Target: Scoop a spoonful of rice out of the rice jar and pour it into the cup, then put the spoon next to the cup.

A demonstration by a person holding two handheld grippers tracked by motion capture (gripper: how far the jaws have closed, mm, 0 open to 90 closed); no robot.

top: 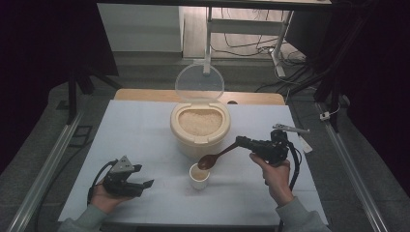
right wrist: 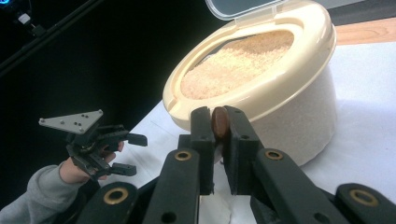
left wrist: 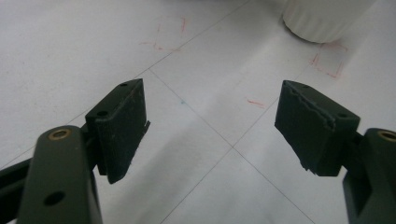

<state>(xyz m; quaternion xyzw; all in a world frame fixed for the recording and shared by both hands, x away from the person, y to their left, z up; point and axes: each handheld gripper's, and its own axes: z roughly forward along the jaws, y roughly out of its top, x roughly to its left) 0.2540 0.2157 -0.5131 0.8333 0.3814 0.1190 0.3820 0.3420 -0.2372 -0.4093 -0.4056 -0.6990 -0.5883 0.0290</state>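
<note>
A cream container full of rice stands mid-table with its clear lid tipped up behind it. In front of it stands a small white cup. My right gripper is shut on the handle of a brown spoon, whose bowl hangs just over the cup's rim. In the right gripper view the spoon handle is pinched between the jaws of the right gripper, with the container close behind. My left gripper rests open near the table's front left. Nothing lies inside the left gripper.
The white table cover carries thin lines and red marks. The cup's base stands just beyond the left jaws. A wooden edge runs behind the container. Metal rails flank both sides. The left hand and left gripper appear far left in the right gripper view.
</note>
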